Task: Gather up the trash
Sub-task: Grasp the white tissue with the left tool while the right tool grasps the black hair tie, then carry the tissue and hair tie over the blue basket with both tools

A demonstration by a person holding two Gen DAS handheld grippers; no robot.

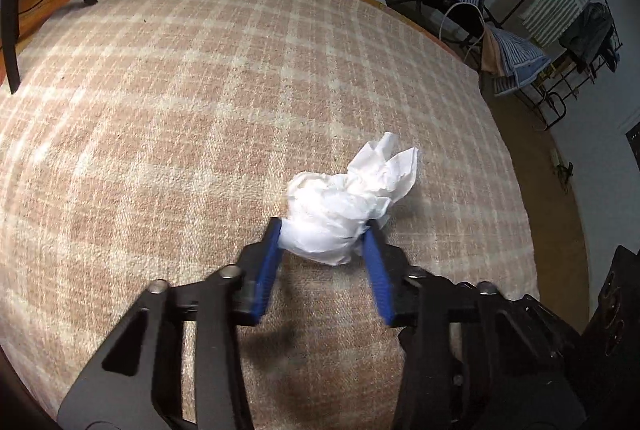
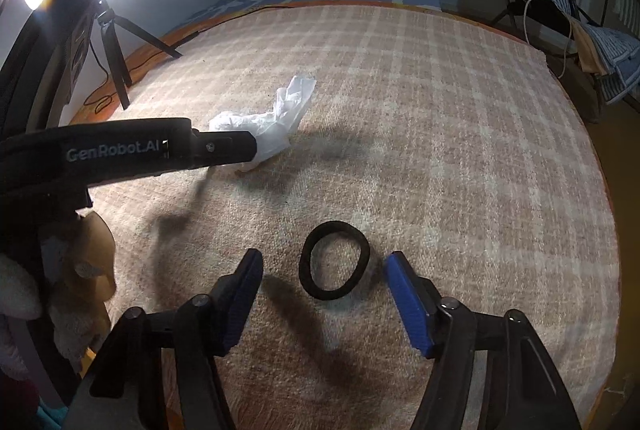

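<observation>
Pinching one crumpled white tissue (image 1: 340, 214) between its blue ribbed pads, the left gripper (image 1: 325, 230) holds it against a nubby beige checked rug (image 1: 200, 110); its near end is hidden by the fingers. The right gripper (image 2: 324, 262) stands open around one black rubbery ring (image 2: 334, 260), pads apart from it

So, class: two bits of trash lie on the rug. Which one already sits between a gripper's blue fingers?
The crumpled white tissue, between the left gripper; the black ring lies beyond the right gripper.
</observation>
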